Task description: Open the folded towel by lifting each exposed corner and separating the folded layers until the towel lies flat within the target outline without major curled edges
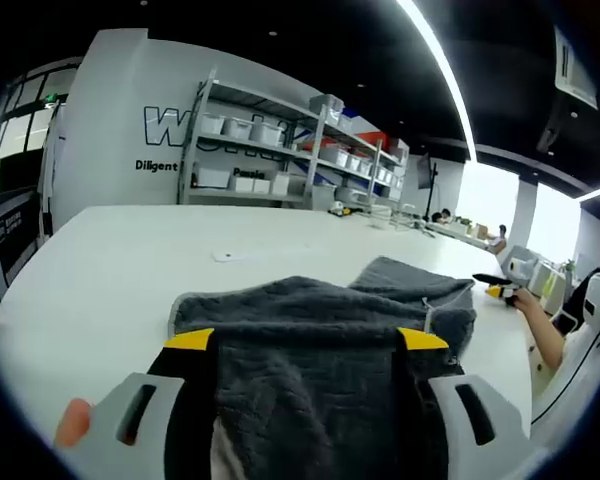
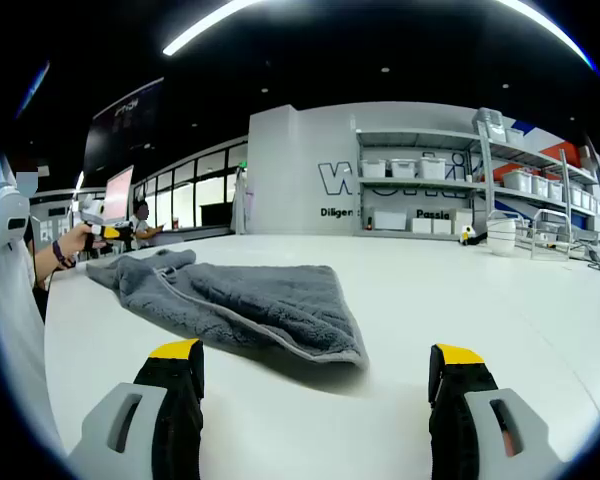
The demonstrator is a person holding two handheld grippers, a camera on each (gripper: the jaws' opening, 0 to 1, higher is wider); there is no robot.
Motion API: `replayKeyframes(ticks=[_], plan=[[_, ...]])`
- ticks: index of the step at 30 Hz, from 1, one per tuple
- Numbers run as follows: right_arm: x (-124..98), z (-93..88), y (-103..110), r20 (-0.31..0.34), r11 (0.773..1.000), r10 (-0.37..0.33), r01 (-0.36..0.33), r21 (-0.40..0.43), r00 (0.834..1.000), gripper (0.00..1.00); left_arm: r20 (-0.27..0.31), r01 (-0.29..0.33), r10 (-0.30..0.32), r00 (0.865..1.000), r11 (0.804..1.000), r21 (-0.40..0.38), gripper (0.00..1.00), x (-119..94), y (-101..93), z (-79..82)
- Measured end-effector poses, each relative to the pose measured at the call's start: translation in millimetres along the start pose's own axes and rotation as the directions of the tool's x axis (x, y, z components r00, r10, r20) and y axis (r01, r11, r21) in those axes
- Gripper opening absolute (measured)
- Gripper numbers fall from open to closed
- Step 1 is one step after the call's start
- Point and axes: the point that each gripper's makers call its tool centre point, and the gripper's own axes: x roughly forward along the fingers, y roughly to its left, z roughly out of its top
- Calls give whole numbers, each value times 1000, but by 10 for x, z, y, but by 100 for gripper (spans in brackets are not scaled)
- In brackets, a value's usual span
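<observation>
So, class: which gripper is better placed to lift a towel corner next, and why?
Probably the left gripper: the towel lies between its open jaws. The right gripper is open over bare table, short of the towel.

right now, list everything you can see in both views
towel: one, dark grey, crumpled on the table, partly between the left gripper's fingers
table: one, white, under the towel
shelving: one metal rack with white bins, by the far wall
wall lettering: dark, on the white wall
ceiling light strip: one, white
left gripper: grey with yellow tips, towel between its fingers
right gripper: open, above bare table near the towel's corner
</observation>
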Motion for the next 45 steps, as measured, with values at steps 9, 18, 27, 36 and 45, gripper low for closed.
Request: replayKeyframes(ticks=[9, 18, 27, 36, 45], plan=[[0, 1, 0, 1, 1000, 2, -2, 1, 1000, 95, -19, 12, -13, 1000, 1000, -24, 92, -95, -158, -101], [-1, 6, 4, 4, 1000, 2, -2, 0, 1000, 95, -32, 1, -2, 999, 999, -37, 99, -235, -165, -195], [-3, 5, 1, 3, 1000, 2, -2, 1, 1000, 95, -44, 14, -17, 999, 998, -58, 99, -265, -226, -282], [-6, 3, 6, 3, 1000, 2, -2, 3, 1000, 95, -55, 39, -43, 998, 997, -67, 99, -185, -296, -312], [-7, 1, 4, 3, 1000, 1, -1, 3, 1000, 95, -78, 78, -82, 994, 996, -51, 98, -31, -463, -327]])
